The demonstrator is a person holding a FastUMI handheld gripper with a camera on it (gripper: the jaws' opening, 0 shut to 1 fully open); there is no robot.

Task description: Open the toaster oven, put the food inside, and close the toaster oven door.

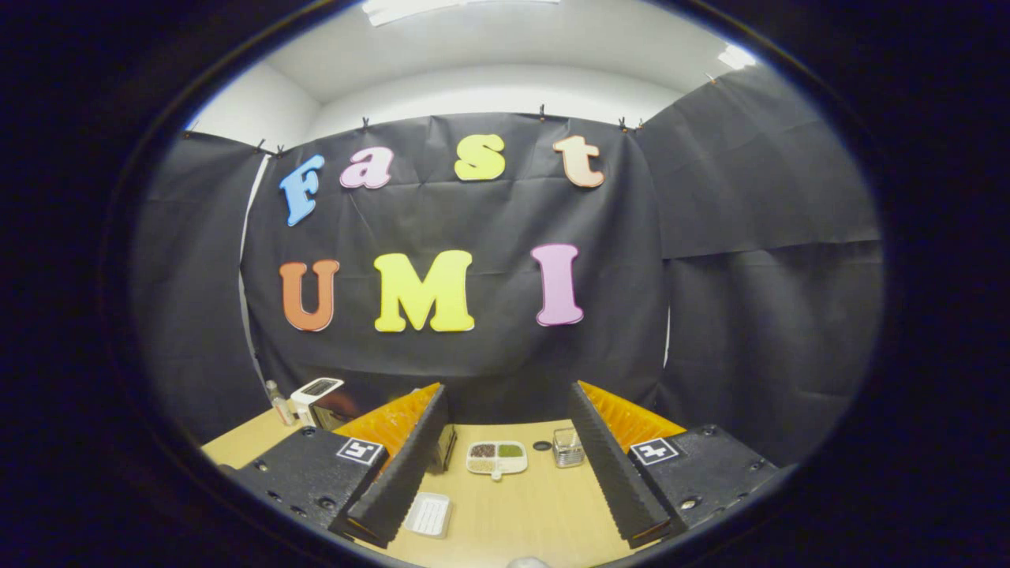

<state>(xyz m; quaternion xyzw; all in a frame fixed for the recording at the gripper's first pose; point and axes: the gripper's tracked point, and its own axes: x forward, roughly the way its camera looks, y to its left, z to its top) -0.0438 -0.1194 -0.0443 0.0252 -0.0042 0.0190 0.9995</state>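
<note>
My gripper (507, 393) is held high above a wooden table (521, 521), open wide, with nothing between its fingers. A dark toaster oven (335, 410) stands at the back left, mostly hidden behind the left finger (402, 465); I cannot tell how its door stands. A white device with a dark top (317, 388) sits at its far corner. Down between the fingers lies a white divided dish (497, 457) with brown and green food in its compartments. A small white ridged tray (428, 514) lies close by the left finger.
A clear glass container (566, 447) stands beside the right finger, with a small dark disc (541, 446) to its left. A small bottle (274, 399) stands left of the oven. Black cloth walls close the table at the back and both sides.
</note>
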